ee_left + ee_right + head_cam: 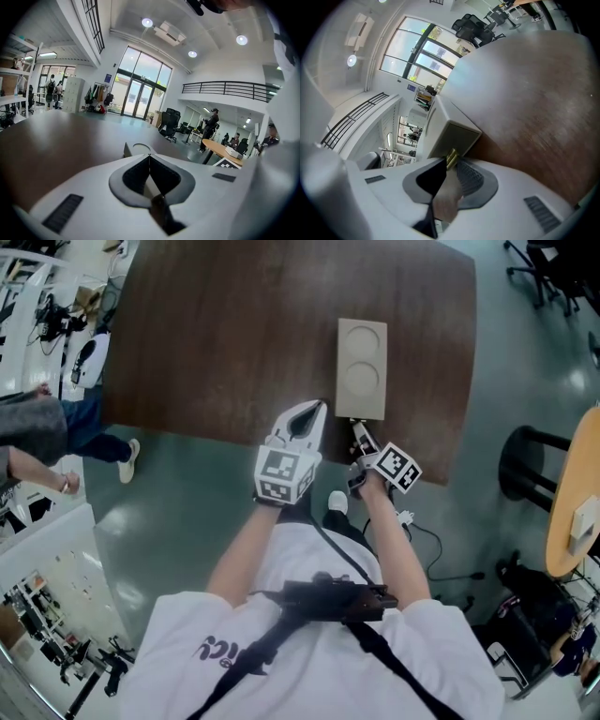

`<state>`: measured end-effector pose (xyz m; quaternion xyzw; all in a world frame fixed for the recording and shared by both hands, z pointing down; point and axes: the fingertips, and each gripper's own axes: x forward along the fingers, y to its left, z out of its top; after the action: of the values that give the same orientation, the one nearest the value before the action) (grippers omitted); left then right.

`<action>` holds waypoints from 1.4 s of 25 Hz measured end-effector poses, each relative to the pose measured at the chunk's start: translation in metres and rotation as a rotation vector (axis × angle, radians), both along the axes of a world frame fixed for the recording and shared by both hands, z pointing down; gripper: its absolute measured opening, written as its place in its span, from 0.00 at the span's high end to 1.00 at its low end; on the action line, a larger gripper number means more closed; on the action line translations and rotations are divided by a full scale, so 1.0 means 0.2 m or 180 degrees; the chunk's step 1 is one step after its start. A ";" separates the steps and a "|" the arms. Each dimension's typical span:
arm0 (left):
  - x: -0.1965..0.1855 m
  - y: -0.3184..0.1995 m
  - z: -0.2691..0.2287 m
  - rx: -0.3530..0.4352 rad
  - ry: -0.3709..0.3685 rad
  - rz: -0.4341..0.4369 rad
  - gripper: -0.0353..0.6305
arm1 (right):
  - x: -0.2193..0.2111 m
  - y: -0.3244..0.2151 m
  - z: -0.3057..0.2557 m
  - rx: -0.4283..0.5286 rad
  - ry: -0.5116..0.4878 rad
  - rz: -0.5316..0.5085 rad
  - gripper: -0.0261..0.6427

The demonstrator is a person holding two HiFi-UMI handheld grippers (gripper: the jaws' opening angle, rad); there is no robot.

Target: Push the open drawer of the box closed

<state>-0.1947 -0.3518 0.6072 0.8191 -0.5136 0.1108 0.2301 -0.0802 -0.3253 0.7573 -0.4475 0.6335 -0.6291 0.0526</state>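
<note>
Two grippers sit at the near edge of the table [206,343], and only one of them is lined up for the push.

On the left, my left gripper [317,411] hovers just beside the box's near left corner. Its own view shows the jaws pressed together with nothing between them [149,157]. The box [136,149] peeks over their tips, ahead and a little to the left.

The box [361,381] lies in the middle. It is a pale beige, matte block with two shallow round recesses in its top. It rests on the dark brown wood-grain tabletop, and its long axis runs straight away from me. Its short end at the table's near edge faces me and carries the drawer front [452,138], a flat, smooth beige panel. From above I cannot tell how far the drawer stands out.

On the right, my right gripper [358,430] is the nearer one and sits directly before that panel. Its jaws are drawn together [445,163], one pad ribbed and grey, and a small brass-coloured knob [451,158] is right at their tips. I cannot say whether the knob is pinched or merely butted.

I judge the push should go straight forward along the box's long axis. The light box may slide on the smooth wood instead of the drawer closing.
</note>
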 end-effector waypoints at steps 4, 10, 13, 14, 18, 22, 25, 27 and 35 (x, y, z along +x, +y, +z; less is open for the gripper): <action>0.00 0.04 -0.05 0.0062 -0.0050 0.0033 0.93 | 0.04 0.09 0.03 -0.0096 -0.0077 0.0035 0.86; 0.07 0.14 -0.16 0.0193 -0.0118 0.0036 0.93 | 0.23 0.28 -0.05 0.0044 0.0062 -0.0015 0.86; 0.11 0.23 -0.23 0.0273 -0.0116 0.0003 0.93 | 0.28 0.30 -0.25 0.0437 0.0250 -0.0129 0.86; 0.12 0.26 -0.25 0.0310 -0.0115 -0.0008 0.93 | 0.29 0.30 -0.33 0.0620 0.0327 -0.0197 0.86; 0.21 0.41 -0.35 0.0466 -0.0109 -0.0058 0.93 | 0.31 0.32 -0.69 0.1361 0.0718 -0.0470 0.86; 0.32 0.56 -0.47 0.0648 -0.0123 -0.0103 0.93 | 0.35 0.40 -1.02 0.1958 0.0953 -0.0548 0.95; 0.36 0.68 -0.58 0.0842 -0.0199 -0.0112 0.93 | 0.34 0.50 -1.23 0.2388 0.1197 -0.0644 0.95; 0.38 0.78 -0.65 0.0943 -0.0211 -0.0130 0.93 | 0.32 0.59 -1.35 0.2666 0.1529 -0.0727 0.95; 0.49 1.08 -0.74 0.1187 -0.0177 -0.0235 0.93 | 0.37 0.90 -1.56 0.3338 0.2209 -0.0826 0.95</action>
<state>-0.0969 -0.1360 0.4587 0.8249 -0.5610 0.0278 0.0640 -0.0057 -0.1458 0.4451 -0.4596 0.8862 -0.0555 -0.0202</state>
